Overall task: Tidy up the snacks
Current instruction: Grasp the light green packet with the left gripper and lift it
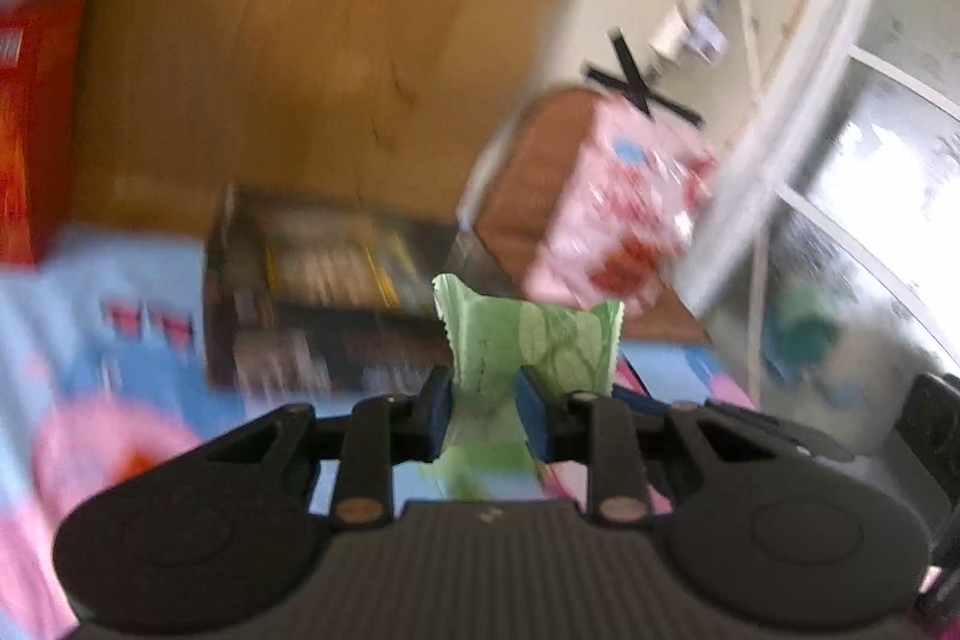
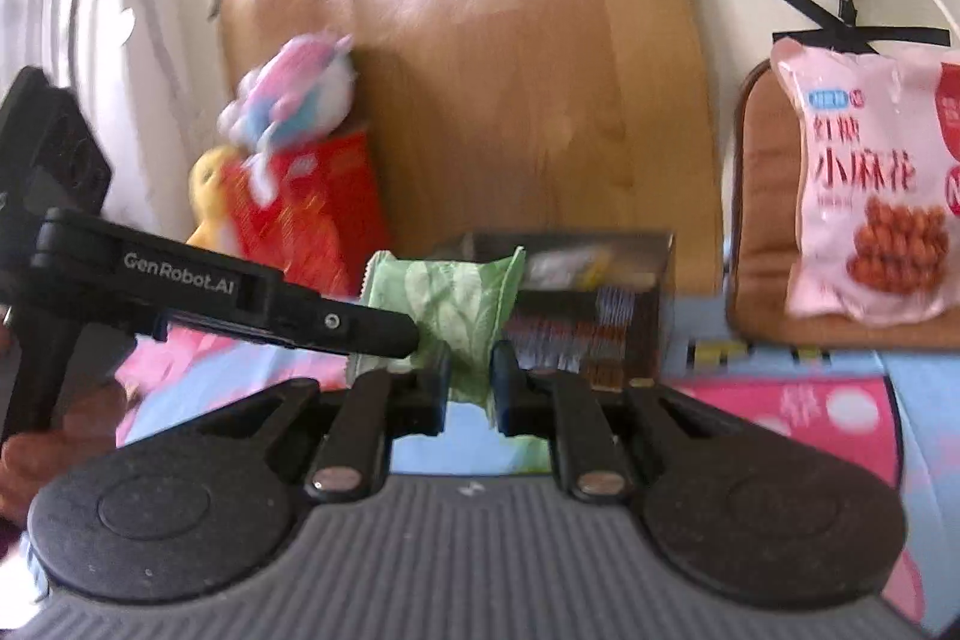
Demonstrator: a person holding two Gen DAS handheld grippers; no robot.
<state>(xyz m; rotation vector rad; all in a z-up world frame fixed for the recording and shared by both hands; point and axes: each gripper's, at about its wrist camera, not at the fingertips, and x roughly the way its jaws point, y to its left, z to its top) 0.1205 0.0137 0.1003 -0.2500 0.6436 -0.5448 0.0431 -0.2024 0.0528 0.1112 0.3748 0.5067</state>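
Green packet [image 1: 528, 340]: small snack pack w/ leaf print, held up in the air in front of the dark box [image 1: 324, 280], between both grippers.
Left gripper [image 1: 483, 406]: jaws closed tight on one end of the green packet; blue pads press it from both sides.
Right gripper [image 2: 470, 382]: jaws nearly closed, pinching the same green packet [image 2: 450, 304] at its other end.
Dark box [image 2: 588, 304]: open on top, some wrappers inside, stands on the colourful mat [image 2: 810, 400], before the wood board [image 2: 510, 70].
Pink bag [image 2: 870, 184]: right of the dark box, leans on a brown cushion [image 2: 762, 196].
Red bag [image 2: 312, 220]: left of the dark box, w/ a plush toy [image 2: 294, 94] on top.
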